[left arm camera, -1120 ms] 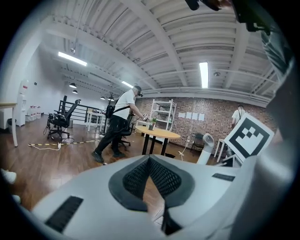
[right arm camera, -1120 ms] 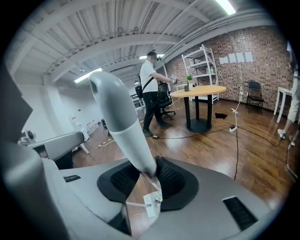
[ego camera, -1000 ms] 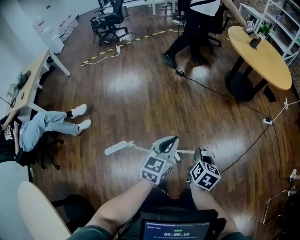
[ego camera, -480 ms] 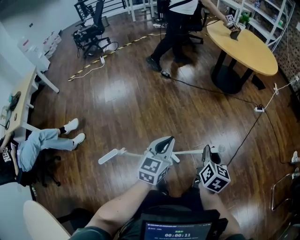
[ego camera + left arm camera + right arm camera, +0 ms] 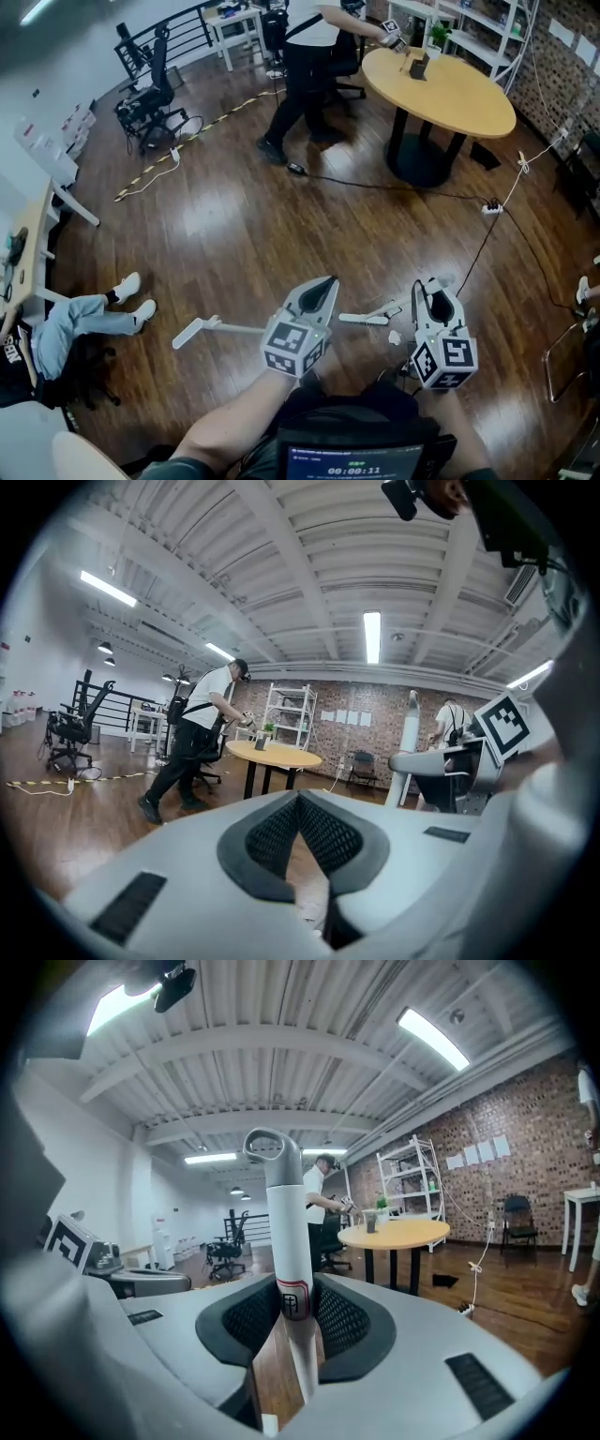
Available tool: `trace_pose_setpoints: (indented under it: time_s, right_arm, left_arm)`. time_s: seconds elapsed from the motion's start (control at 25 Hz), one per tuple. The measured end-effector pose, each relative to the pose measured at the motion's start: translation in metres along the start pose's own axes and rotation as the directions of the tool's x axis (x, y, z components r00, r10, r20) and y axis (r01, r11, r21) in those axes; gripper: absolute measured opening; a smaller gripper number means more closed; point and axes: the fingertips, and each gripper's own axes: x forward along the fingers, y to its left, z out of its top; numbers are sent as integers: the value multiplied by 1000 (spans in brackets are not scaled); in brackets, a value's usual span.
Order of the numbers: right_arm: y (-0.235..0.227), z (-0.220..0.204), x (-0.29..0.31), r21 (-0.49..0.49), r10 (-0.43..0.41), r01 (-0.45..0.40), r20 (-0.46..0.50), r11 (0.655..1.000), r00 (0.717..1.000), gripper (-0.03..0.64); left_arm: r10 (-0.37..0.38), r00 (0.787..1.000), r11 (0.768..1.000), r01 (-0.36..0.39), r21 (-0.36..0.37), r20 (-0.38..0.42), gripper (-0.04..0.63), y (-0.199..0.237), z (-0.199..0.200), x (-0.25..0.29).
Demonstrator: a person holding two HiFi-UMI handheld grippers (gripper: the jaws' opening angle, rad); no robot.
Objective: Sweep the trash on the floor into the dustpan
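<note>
My right gripper (image 5: 292, 1302) is shut on a white upright handle (image 5: 281, 1222) that has a loop at its top and a small red-edged label at the pads. In the head view this gripper (image 5: 434, 292) is low and right of centre. My left gripper (image 5: 323, 284) is beside it on the left. Its jaw tips meet (image 5: 300, 799) with nothing visible between them. A long white rod (image 5: 220, 327) with a flat grip end runs crosswise under the left gripper. The dustpan, the broom head and the floor at my feet are hidden.
Dark wood floor all round. A person stands at a round wooden table (image 5: 441, 89) at the far right. A black cable (image 5: 394, 187) crosses the floor to a power strip (image 5: 490, 208). A seated person's legs (image 5: 94, 319) stretch out on the left. An office chair (image 5: 145, 103) stands far left.
The head view has swung, so the room has slid down and left. My right gripper has moved right, away from the left one, and now points forward. The white rod stays under the left gripper.
</note>
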Motion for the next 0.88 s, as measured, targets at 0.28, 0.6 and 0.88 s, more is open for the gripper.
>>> trace_pose_setpoints:
  time_s: [0.28, 0.6, 0.88]
  right_arm:
    - [-95, 66, -52, -54, 46, -41, 86, 998, 995, 138]
    - [-153, 115, -88, -83, 76, -68, 101, 994, 992, 137]
    - [-156, 138, -97, -110, 145, -131, 135, 985, 980, 135]
  left_arm:
    - [27, 999, 999, -27, -32, 23, 12, -72, 39, 34]
    - [39, 997, 998, -37, -41, 62, 11, -129, 89, 53]
    - [-9, 995, 1000, 8, 9, 99, 12, -163, 125, 74]
